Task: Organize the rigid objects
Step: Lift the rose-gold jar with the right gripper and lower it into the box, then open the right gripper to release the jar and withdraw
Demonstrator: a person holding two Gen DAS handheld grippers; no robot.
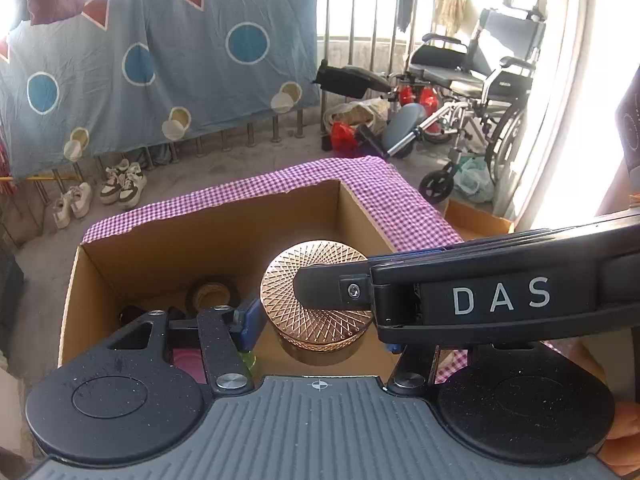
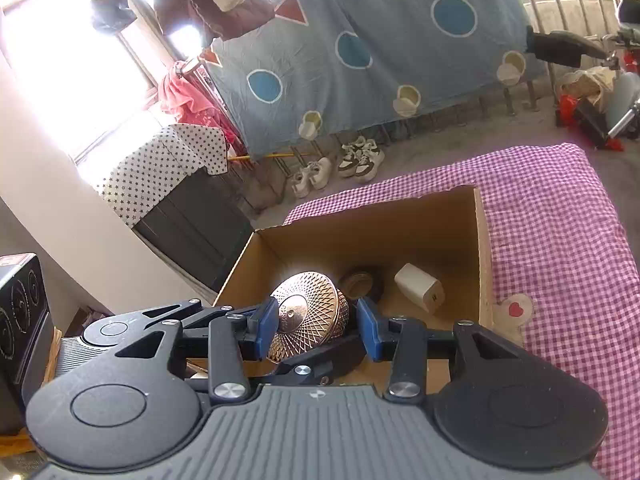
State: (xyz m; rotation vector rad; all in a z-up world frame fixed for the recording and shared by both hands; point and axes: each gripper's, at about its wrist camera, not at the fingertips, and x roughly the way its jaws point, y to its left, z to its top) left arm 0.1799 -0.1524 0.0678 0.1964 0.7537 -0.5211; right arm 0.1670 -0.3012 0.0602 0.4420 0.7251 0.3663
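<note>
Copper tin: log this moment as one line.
object: copper tin | place: over cardboard box | left hand-held gripper: astride tin | right hand-held gripper: finger across lid | grip: unclear

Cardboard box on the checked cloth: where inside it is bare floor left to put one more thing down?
The open brown cardboard box has bare floor along its far wall, behind the small round brown jar and the white rectangular container. The near part is crowded: the copper-coloured patterned round tin and both grippers' fingers fill it.
</note>
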